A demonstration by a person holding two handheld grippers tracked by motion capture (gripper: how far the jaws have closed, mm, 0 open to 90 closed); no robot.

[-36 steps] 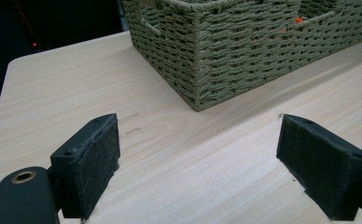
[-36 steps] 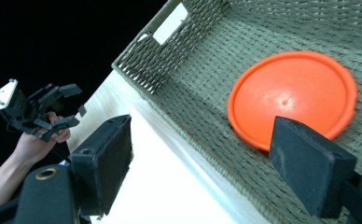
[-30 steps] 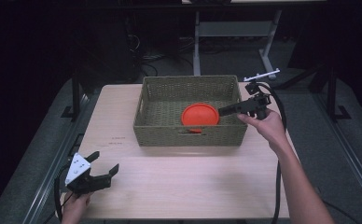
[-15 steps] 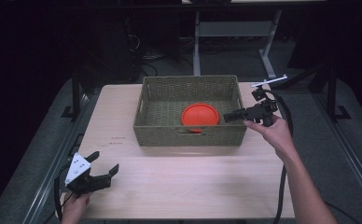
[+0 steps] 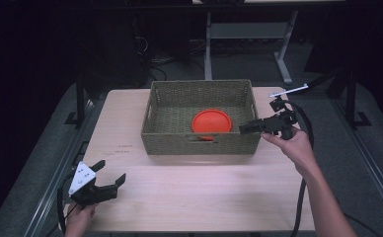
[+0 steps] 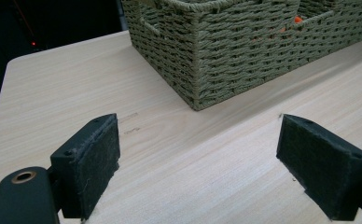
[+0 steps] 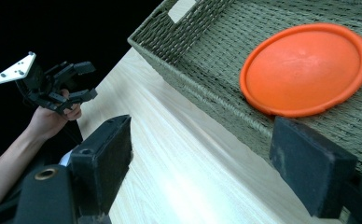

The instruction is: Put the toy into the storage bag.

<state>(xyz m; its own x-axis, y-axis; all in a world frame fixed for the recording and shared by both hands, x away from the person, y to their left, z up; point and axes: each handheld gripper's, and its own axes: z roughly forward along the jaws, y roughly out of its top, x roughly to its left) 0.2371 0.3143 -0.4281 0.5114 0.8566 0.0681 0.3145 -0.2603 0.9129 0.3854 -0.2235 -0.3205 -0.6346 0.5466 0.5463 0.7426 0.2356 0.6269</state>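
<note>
An orange round plate [image 5: 211,121] [image 7: 305,70] lies upside down in the right part of a green woven basket [image 5: 170,111] [image 6: 226,51] [image 7: 188,51] at the table's far middle. My right gripper [image 5: 246,128] [image 7: 200,161] hovers at the basket's right front corner, open, nothing between its jaws. My left gripper [image 5: 111,174] [image 6: 198,161] sits at the table's near left corner, open and empty, pointing toward the basket. Through the basket's weave in the left gripper view a bit of the orange plate [image 6: 298,20] shows.
The light wooden table [image 5: 199,192] [image 6: 76,88] has bare room in front of the basket and to its left. A person's other hand with the left gripper [image 7: 53,86] appears far off in the right gripper view. Dark floor and desk legs [image 5: 281,59] lie beyond the table.
My right gripper has pulled back out of the basket, toward its right front corner, leaving the orange plate inside. The left gripper has stayed still.
</note>
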